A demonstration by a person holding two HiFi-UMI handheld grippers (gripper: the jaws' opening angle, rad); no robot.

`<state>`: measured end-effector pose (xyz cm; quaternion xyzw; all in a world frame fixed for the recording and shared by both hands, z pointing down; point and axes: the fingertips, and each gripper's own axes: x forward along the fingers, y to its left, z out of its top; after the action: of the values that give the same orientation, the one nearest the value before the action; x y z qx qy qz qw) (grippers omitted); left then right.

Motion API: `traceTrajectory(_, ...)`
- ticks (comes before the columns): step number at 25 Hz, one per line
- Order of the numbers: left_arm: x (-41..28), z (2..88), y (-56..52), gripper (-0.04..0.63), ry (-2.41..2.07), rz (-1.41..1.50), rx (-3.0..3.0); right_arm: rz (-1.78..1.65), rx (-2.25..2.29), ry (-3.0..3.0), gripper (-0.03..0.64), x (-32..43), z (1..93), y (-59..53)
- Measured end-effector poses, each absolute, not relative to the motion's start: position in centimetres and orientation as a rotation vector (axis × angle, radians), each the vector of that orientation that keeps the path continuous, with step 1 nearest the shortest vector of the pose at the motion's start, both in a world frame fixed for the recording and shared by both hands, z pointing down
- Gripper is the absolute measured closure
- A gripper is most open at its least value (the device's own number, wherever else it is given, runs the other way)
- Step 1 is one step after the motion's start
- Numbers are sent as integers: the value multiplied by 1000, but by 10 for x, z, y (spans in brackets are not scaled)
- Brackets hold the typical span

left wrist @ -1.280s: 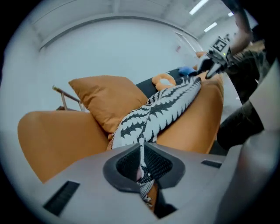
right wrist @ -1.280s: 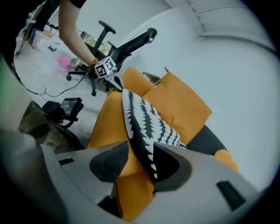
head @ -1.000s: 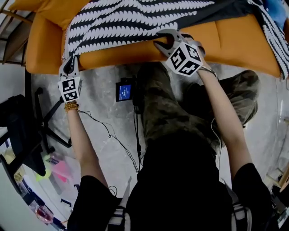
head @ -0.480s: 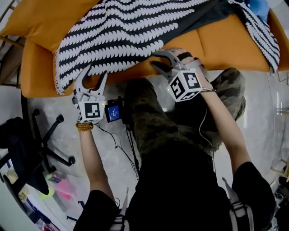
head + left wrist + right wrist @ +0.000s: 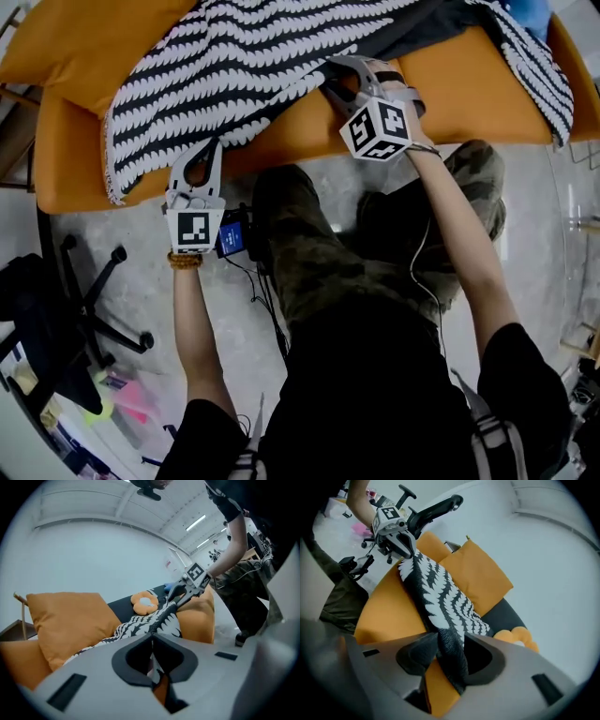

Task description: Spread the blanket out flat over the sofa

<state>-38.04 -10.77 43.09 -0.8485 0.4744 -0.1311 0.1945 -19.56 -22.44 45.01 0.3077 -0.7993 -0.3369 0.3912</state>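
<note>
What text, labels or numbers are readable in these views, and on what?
No readable words or numbers anywhere.
Cubes on left gripper and right gripper: square markers only, no letters.
Small blue screen by the person's legs: too small to read.

A lab-like hall with a lounge corner: orange sofa (image 5: 469,94) ahead of the left tool (image 5: 208,148), office chair (image 5: 42,300) and trailing cables (image 5: 265,300) on grey floor (image 5: 131,239) behind it, strip lights (image 5: 196,523) high above.
</note>
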Motion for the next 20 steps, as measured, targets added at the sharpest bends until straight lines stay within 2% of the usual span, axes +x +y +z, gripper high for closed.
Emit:
traceTrajectory(3,-391,428,-96,565,1326,-466,-2317,-824,765,-1984,423,-168,455,-206)
traceTrajectory(5,-387,422,-100,561,1343,-484,-2279,-756,795,-1939,440,-139,466,-209)
traceTrajectory(6,-380,420,-105,525,1345,-467,-2289,-719,805,-1936,440,-132,471,-216)
traceTrajectory(7,-370,421,-110,450,1332,-456,-2320,-688,815,-1949,450,-131,475,-223)
traceTrajectory(8,-358,427,-117,409,1309,-459,-2360,-662,829,-1972,496,-134,477,-232)
traceTrajectory(14,-336,442,-146,411,1324,-364,-2423,-609,835,-2003,532,-155,482,-274)
traceTrajectory(15,-338,442,-145,411,1314,-360,-2439,-602,823,-1997,561,-158,484,-276)
traceTrajectory(20,-335,445,-142,410,1330,-362,-2490,-509,828,-1963,588,-139,490,-247)
